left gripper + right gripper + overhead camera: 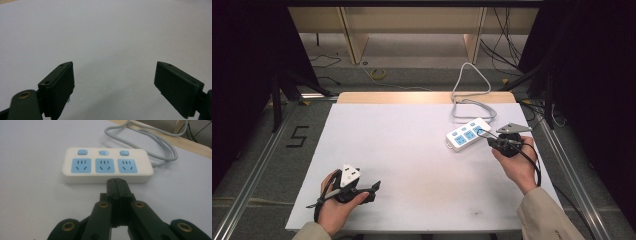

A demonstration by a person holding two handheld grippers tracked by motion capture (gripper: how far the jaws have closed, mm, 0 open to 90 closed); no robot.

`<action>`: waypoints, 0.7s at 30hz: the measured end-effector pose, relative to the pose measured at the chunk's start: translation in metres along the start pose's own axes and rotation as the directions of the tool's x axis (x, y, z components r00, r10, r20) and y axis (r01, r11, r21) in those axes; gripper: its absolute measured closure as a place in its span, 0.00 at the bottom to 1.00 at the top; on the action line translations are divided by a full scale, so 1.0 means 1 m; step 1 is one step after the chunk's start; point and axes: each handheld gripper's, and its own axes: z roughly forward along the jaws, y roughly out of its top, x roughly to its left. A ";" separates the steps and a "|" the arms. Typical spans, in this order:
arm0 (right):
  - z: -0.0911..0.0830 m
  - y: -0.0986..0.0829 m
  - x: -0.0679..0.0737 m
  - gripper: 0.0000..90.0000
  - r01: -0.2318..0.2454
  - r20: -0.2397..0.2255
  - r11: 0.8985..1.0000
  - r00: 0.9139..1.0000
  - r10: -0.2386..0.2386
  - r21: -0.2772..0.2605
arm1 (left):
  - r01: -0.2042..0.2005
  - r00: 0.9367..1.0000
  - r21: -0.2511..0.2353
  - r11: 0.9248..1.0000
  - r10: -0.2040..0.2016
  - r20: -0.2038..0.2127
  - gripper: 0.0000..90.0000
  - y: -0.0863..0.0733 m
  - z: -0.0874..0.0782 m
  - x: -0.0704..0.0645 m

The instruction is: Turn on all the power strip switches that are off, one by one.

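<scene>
White rectangular plastic power strip [468,133] with three pale-blue sockets and three blue switches lies flat on the white-topped desk [412,165], toward its far right part, set at a slant. Its grey cord [469,90] leaves the strip's far end, loops on the desk behind it, then runs off the far edge to the floor. Right tool [490,139], black with a grey three-cornered plate on top, held in the right hand [518,165] just beside the strip's near-right side; in the right gripper view its jaws are pressed together with nothing between them, tips [116,182] right at the strip's [107,165] near long wall, below the middle socket; contact cannot be judged. Left tool [374,189], black with a white three-cornered plate, sits in the left hand [334,205] well apart from the strip, at the desk's near left part. Left gripper view: its jaws stand wide apart over bare white desk surface [107,37], holding nothing.
</scene>
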 end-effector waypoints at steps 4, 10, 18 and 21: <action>0.004 0.003 -0.003 1.00 -0.004 0.003 1.000 1.000 0.004 0.008 | 0.001 1.000 0.001 1.000 -0.001 0.003 0.18 0.000 0.000 0.001; 0.010 0.010 -0.006 1.00 -0.009 0.005 1.000 1.000 0.009 0.012 | -0.001 1.000 0.001 1.000 0.001 0.001 0.18 0.000 0.001 0.001; 0.014 0.015 -0.008 1.00 -0.012 0.012 1.000 1.000 0.012 0.019 | -0.001 1.000 0.002 1.000 0.001 -0.001 0.18 -0.001 0.001 0.000; 0.016 0.017 -0.009 1.00 -0.011 0.014 1.000 1.000 0.010 0.023 | -0.003 1.000 0.001 1.000 0.003 -0.001 0.18 0.000 0.000 0.000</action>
